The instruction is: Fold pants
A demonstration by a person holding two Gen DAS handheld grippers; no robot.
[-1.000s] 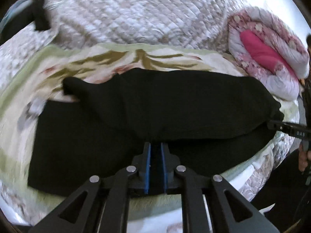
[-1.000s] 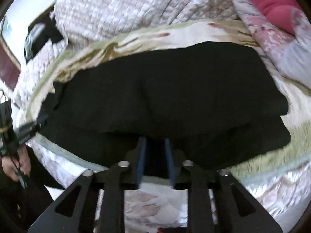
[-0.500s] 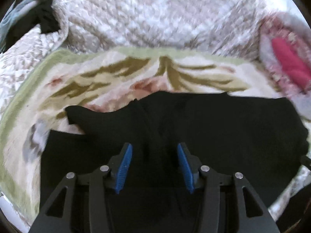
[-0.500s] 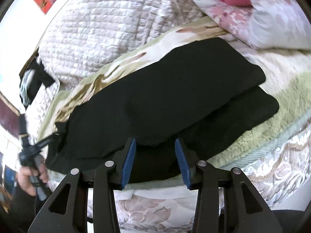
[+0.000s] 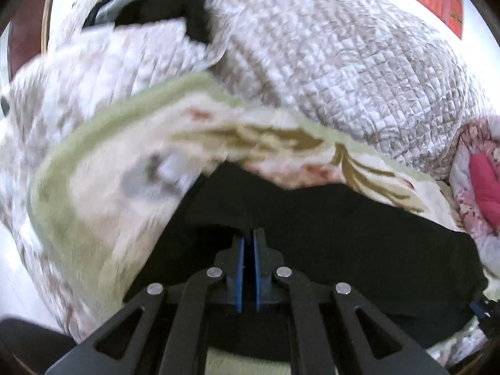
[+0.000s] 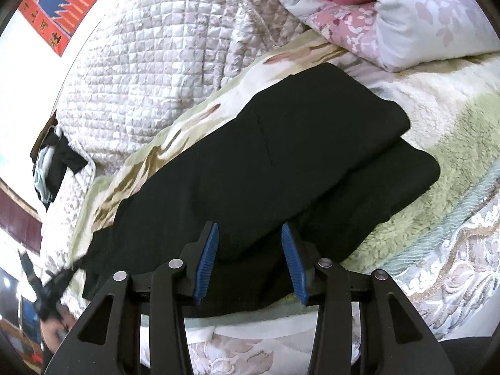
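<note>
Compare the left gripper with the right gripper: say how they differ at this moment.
The left gripper has its blue pads nearly together, seemingly pinching the black pants; the right gripper has its pads spread wide with nothing clamped. The left gripper sits at the pants' left end, while the right gripper sits over the near edge, nearer the folded right end. The left view is blurred; the right is sharp. Both have black frames and blue pads.

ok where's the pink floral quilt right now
The pink floral quilt is bundled at the top right of the right wrist view, beyond the far end of the black pants, lying on the green fleece blanket.
</note>
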